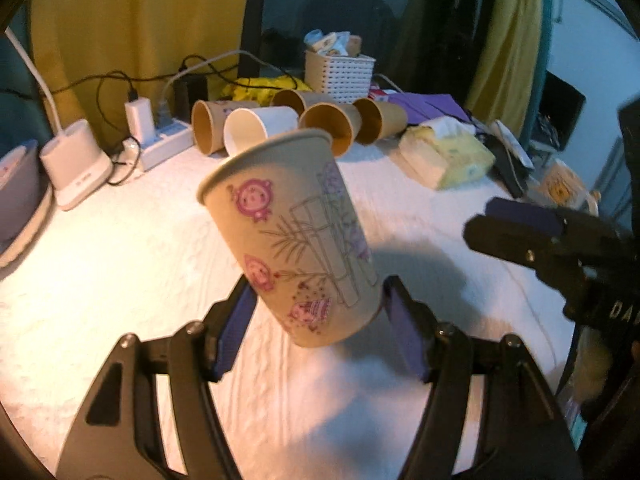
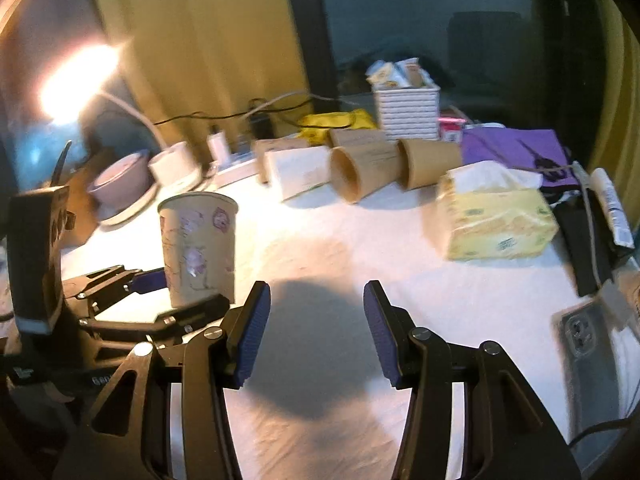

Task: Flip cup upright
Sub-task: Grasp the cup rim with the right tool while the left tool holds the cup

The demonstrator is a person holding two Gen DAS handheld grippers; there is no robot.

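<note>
1. Tapered paper cup (image 1: pixel 298 236), printed with pink cartoons, stands mouth-up on the wrinkled white cloth (image 1: pixel 120 272)
2. Left gripper (image 1: pixel 320 332): ribbed blue pads flank the base, contact unclear
3. Right gripper (image 2: pixel 316 332) gapes, holding nothing

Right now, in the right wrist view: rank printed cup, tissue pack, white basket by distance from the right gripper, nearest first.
1. Printed cup: nearest to the right gripper, to its left, standing mouth up between the left gripper's fingers.
2. Tissue pack: further off, ahead to the right on the white tablecloth.
3. White basket: farthest, at the back behind the row of lying cups.
</note>
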